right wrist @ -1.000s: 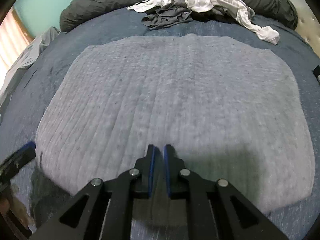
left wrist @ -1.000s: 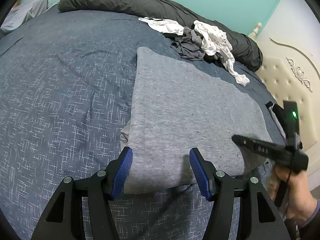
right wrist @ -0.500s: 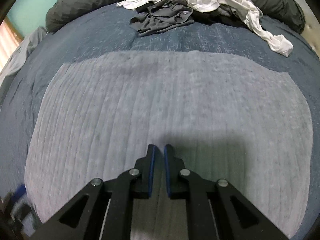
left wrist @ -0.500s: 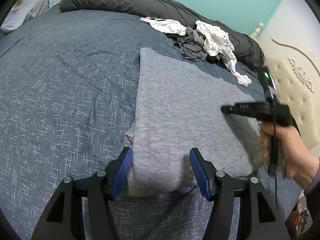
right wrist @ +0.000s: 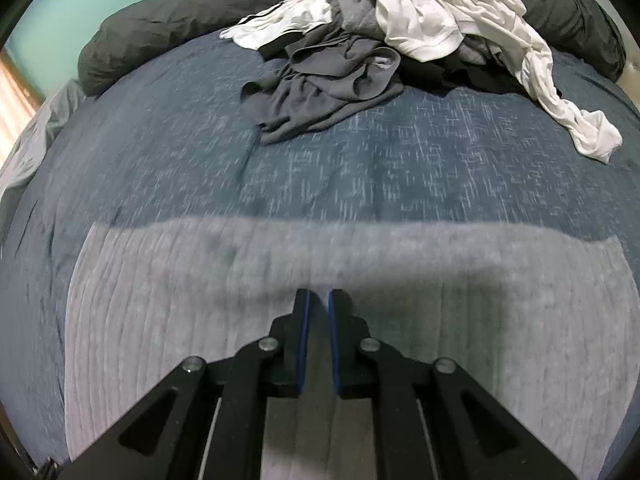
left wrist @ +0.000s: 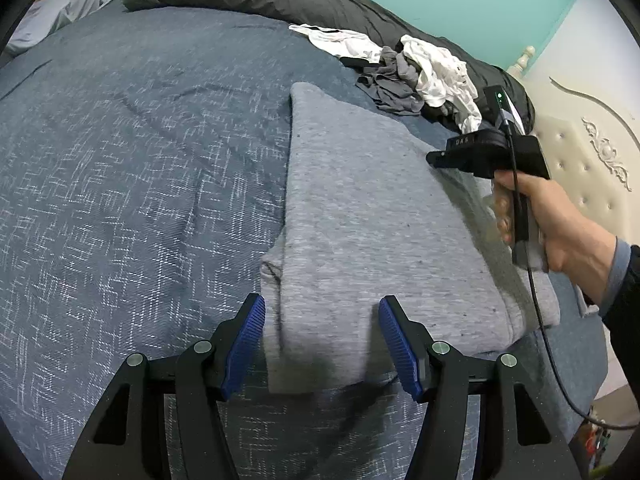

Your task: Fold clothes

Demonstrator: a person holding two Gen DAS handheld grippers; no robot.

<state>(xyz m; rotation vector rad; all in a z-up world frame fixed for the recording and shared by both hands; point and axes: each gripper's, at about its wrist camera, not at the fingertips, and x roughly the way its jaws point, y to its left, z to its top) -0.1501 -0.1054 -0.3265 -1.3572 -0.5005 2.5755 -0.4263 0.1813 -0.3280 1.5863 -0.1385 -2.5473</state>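
Two grippers work over one grey garment [left wrist: 360, 216] spread on a blue patterned bedspread [left wrist: 140, 168]. In the left wrist view the garment runs from the upper middle of the frame down to the bottom centre, folded into a long slab with a straight left edge and a small bunched fold at lower left. The left gripper [left wrist: 322, 344] sits at the bottom of that frame with its blue pads wide apart, straddling the garment's near end (nothing pinched between them). At the right edge a hand [left wrist: 560, 220] in a blue cuff grips the right gripper [right wrist: 318, 336], whose fingers are drawn together, almost touching, with no cloth visible between the pads; it sits over the grey fabric filling the lower half of the right wrist view. A pile of unfolded clothes [right wrist: 400, 40], white and dark grey, lies at the top of that frame against a dark rolled duvet [right wrist: 168, 28].
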